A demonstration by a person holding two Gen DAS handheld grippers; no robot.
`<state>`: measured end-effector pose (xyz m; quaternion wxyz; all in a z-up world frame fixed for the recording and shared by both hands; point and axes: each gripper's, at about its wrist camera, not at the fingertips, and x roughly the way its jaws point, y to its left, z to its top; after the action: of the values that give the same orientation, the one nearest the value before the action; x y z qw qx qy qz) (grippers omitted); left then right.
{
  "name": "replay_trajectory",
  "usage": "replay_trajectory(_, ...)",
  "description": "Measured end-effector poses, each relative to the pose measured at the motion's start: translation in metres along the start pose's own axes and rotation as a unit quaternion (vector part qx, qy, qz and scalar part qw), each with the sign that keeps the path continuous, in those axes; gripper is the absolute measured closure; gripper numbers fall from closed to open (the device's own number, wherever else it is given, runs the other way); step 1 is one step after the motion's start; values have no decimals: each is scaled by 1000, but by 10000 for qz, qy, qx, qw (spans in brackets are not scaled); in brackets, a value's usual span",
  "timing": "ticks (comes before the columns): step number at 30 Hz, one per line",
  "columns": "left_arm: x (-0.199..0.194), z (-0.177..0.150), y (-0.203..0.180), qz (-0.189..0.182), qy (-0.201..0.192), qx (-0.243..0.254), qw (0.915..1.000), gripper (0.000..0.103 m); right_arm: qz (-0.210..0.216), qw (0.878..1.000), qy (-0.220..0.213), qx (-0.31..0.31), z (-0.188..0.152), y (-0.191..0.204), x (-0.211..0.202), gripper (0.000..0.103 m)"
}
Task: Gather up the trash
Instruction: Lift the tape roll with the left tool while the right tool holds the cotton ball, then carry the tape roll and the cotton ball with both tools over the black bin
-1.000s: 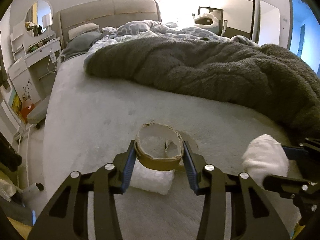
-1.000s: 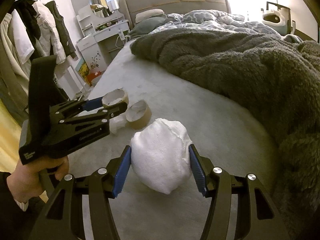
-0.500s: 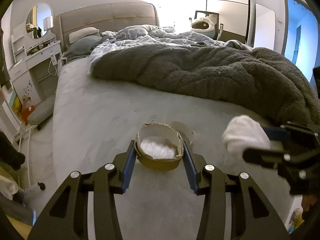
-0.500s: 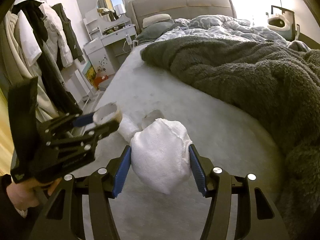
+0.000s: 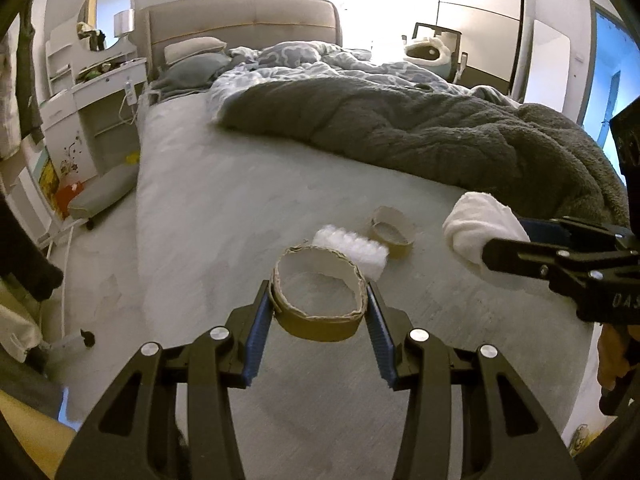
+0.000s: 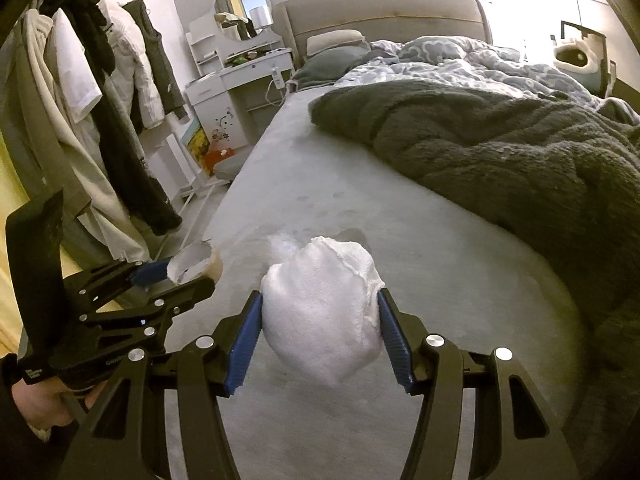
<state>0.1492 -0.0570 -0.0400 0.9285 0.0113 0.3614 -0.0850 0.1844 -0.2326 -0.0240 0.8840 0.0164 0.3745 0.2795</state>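
Upward, cardboard ring's (image 5: pixel 320 304) open axis, between left tongs (image 5: pixel 318 320)

- The left gripper (image 5: pixel 320 312) has its blue jaws pressed on both sides of a cardboard ring (image 5: pixel 319 299), which it holds above the bed (image 5: pixel 224 216).
- On the grey bed sheet, beyond the held ring, lies a white piece of bubble wrap (image 5: pixel 352 249).
- Just beside it, on the right, a second cardboard ring (image 5: pixel 392 232) lies on the sheet.
- At the right edge the right gripper (image 5: pixel 516 240) comes into view, and a white crumpled wad (image 5: pixel 480 236) is between its jaws.
- A dark grey fluffy blanket (image 5: pixel 420 136) covers the far right part of the bed.
- At the left stands a white dressing table (image 5: pixel 92 92) with a mirror (image 5: pixel 106 16).
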Motion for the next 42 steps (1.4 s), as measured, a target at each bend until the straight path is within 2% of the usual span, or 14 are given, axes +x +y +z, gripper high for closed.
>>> replay_trajectory(17, -16, -20, 33, 283, 137, -223, 9993, 55, 298, 9993, 7, -227, 6, 33, 9, 45)
replay_trajectory(42, -19, -38, 77, 647, 415, -509, 9957, 55, 665, 9961, 176, -559, 11, 75, 32, 45)
